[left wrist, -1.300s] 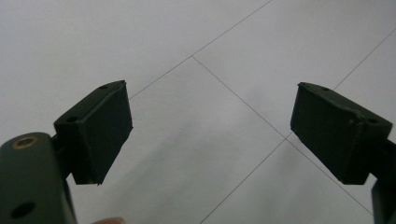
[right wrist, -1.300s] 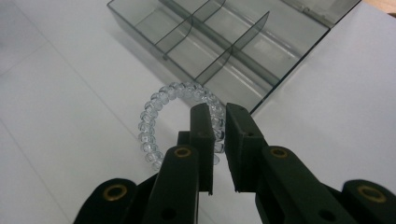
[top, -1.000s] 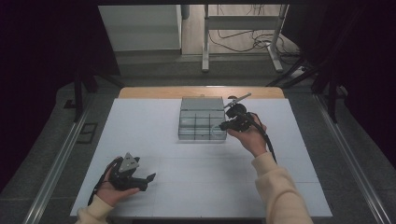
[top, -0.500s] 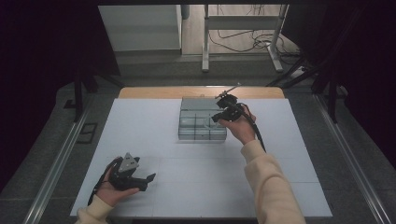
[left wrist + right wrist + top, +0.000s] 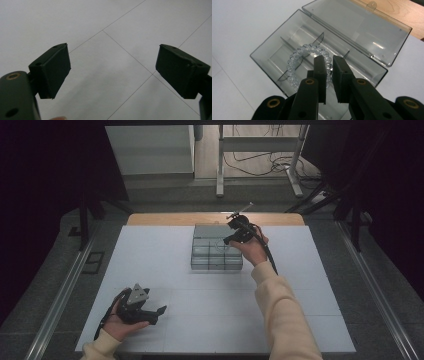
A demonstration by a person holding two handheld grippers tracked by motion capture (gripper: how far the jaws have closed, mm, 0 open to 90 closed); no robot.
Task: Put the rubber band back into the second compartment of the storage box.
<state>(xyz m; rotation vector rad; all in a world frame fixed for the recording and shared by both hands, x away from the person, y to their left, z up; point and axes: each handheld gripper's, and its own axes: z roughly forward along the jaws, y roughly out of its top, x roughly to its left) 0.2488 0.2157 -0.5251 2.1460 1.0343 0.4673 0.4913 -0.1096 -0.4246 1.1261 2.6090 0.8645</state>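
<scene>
Right gripper view: a clear coiled hair tie is clamped in the right gripper, held above the open divided box at the table's far side. Lowering into a compartment and release are called for next. The left gripper, jaws apart, rests near left.

A clear coiled hair tie hangs over the open grey compartment box — pinched at its side.

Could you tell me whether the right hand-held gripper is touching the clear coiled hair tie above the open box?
Touching. In the right gripper view the right hand-held gripper has its jaws nearly shut on the clear coiled hair tie, which loops out from between them above the open box.
</scene>
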